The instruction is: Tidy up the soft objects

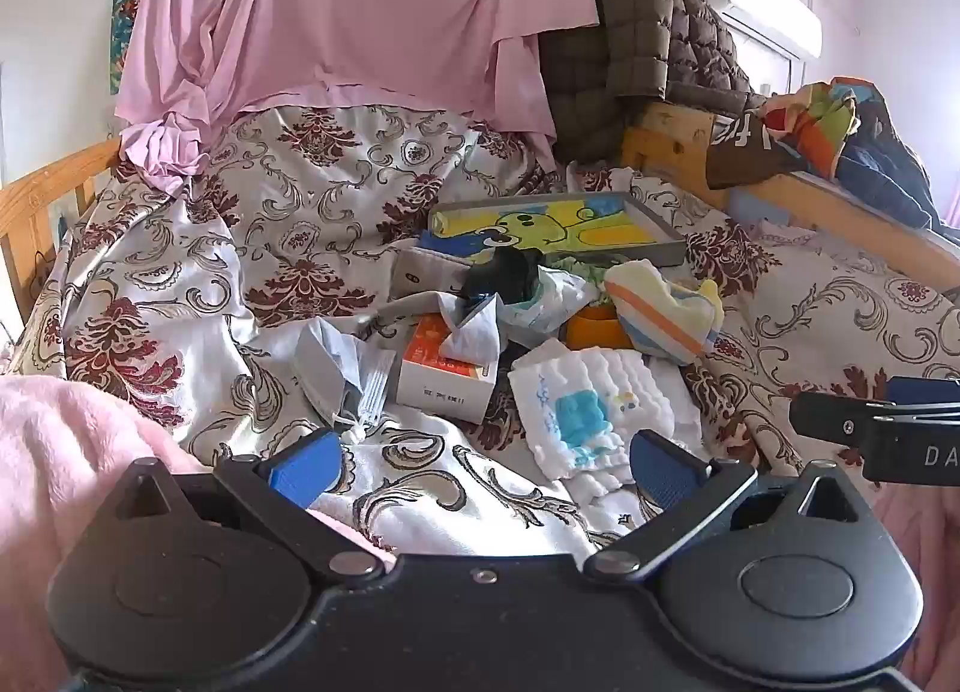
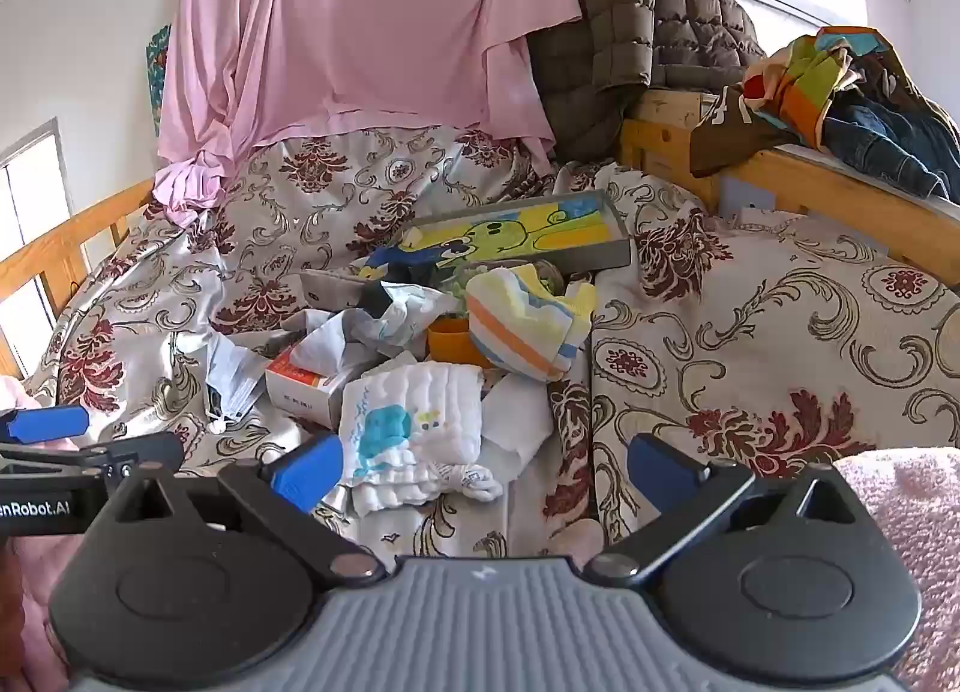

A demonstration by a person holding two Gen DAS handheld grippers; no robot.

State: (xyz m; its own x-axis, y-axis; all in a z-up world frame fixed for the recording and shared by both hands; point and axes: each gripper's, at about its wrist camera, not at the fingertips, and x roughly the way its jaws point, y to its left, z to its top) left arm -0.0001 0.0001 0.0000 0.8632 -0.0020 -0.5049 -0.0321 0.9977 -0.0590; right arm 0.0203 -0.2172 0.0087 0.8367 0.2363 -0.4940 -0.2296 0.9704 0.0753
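Note:
A heap of soft things lies mid-bed on the floral bedspread [image 1: 240, 248]. Nearest is a white quilted cloth with a blue print [image 1: 591, 413] [image 2: 414, 422]. Behind it lie a striped yellow-orange towel [image 1: 663, 311] [image 2: 522, 329], crumpled white tissues and cloths [image 1: 474, 326], and a grey face mask [image 1: 327, 374]. My left gripper [image 1: 483, 467] stands open just short of the white cloth, nothing between its blue pads. My right gripper [image 2: 483, 470] is open too, its left pad [image 2: 306, 470] beside that cloth. Each gripper shows at the edge of the other's view.
A tissue box [image 1: 447, 377], an orange cup [image 2: 456, 341] and a flat picture box [image 1: 558, 230] sit in the heap. Pink sheet [image 1: 336, 14] and brown quilted jacket [image 1: 648, 26] hang behind. Wooden rails [image 2: 840, 200] carry clothes. Pink fleece [image 1: 60, 452] [image 2: 906, 512] lies close.

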